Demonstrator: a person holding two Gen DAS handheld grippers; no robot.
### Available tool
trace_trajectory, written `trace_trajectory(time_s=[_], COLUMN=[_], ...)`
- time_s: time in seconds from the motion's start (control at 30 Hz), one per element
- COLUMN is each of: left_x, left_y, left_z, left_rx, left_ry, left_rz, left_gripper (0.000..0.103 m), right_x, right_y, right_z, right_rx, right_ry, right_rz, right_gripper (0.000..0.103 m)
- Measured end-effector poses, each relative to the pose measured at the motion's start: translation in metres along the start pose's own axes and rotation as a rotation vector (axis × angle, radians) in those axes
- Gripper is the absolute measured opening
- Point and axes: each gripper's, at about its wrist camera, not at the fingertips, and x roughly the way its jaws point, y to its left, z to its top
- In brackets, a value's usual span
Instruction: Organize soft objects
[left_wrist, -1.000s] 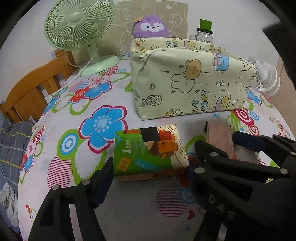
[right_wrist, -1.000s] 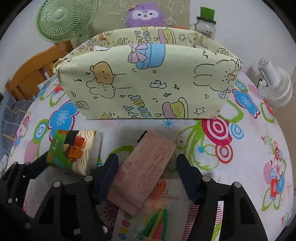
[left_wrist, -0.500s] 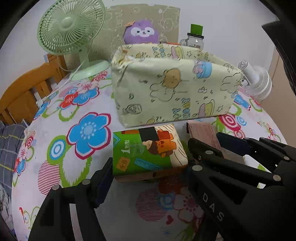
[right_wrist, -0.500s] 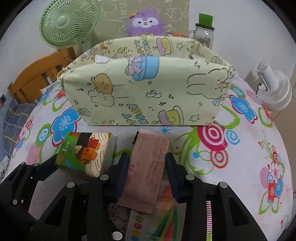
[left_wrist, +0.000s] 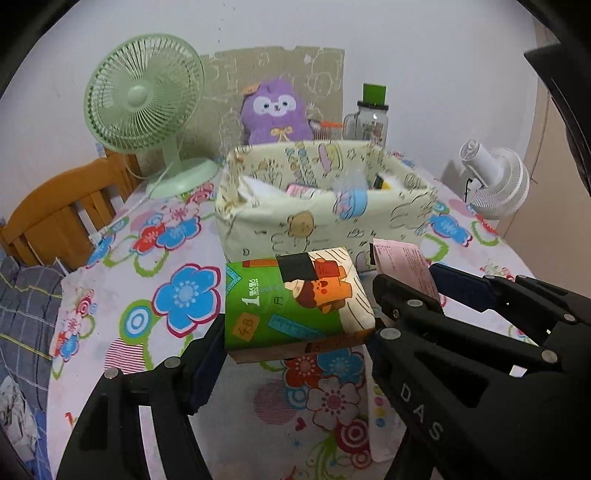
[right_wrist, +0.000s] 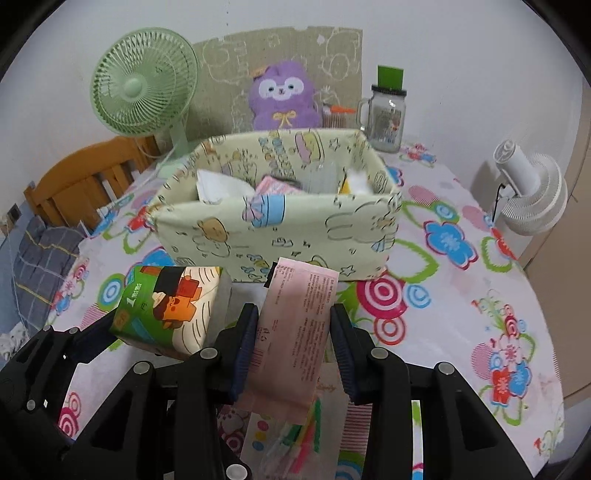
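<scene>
My left gripper (left_wrist: 295, 332) is shut on a green cartoon-printed tissue pack (left_wrist: 295, 299), which hangs clear of the floral tablecloth (left_wrist: 155, 325). In the right wrist view the same pack (right_wrist: 166, 306) shows at the left. My right gripper (right_wrist: 293, 325) is shut on a flat pink packet (right_wrist: 295, 332), gripped across its width and also off the table. The packet's top (left_wrist: 402, 266) pokes up beside the tissue pack. Just beyond both stands the pale yellow fabric bin (right_wrist: 277, 229), open-topped, with white and pink soft items inside.
Behind the bin are a green desk fan (right_wrist: 140, 88), a purple plush toy (right_wrist: 284, 96) and a glass jar with a green lid (right_wrist: 386, 118). A white fan (right_wrist: 532, 195) stands at the right, a wooden chair (left_wrist: 62, 210) at the left. A clear bag of coloured sticks (right_wrist: 295, 439) lies below my right gripper.
The right jaws closed onto the pink packet. Both grippers then rose with their items off the table, so the bin's inside now shows.
</scene>
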Motion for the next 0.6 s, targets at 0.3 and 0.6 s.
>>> trace_trajectory(time_s=[0.3, 0.6], left_x=[-0.038, -0.070], left_y=[-0.011, -0.025], left_z=[0.005, 0.011], left_rx=[0.011, 0.028], left_ry=[-0.053, -0.091], left_rz=[0.016, 0.032], left_gripper=[0.075, 0.075], right_x=[-0.040, -0.080], right_y=[-0.002, -0.009], right_z=[0.001, 0.003], right_rx=[-0.007, -0.009], right_ry=[-0.057, -0.110], right_rz=[0.007, 0.012], right_gripper=[0.042, 0.042])
